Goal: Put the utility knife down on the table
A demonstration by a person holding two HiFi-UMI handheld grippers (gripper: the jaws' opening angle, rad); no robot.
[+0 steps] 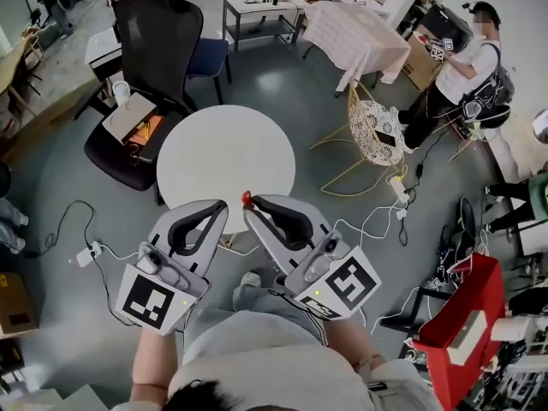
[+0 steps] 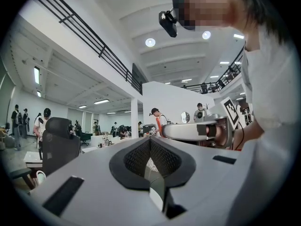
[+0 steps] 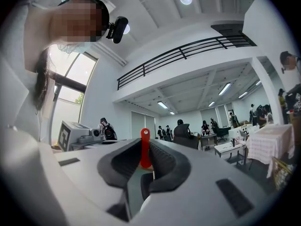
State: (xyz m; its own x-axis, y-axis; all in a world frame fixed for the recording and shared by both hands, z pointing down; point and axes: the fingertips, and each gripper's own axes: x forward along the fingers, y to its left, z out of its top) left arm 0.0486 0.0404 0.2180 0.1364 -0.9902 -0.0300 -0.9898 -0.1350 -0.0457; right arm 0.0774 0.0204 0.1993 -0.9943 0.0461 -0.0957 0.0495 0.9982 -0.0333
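The utility knife [image 3: 145,148] is red and thin, and my right gripper [image 3: 146,142] is shut on it. Its end sticks up past the jaw tips. In the head view only the knife's red tip [image 1: 247,199] shows, at the near edge of the round white table [image 1: 224,157]. My right gripper [image 1: 250,202] hangs over my lap just short of that edge. My left gripper [image 1: 222,205] is beside it, shut, with nothing between its black pads [image 2: 141,158]. Both gripper views tilt upward toward the ceiling.
A black office chair [image 1: 158,41] stands behind the table on the left, and a gold wire chair [image 1: 375,131] on the right. Cables and a power strip [image 1: 86,253] lie on the floor. A red cart [image 1: 458,332] is at the right. A person [image 1: 462,67] stands at the far right.
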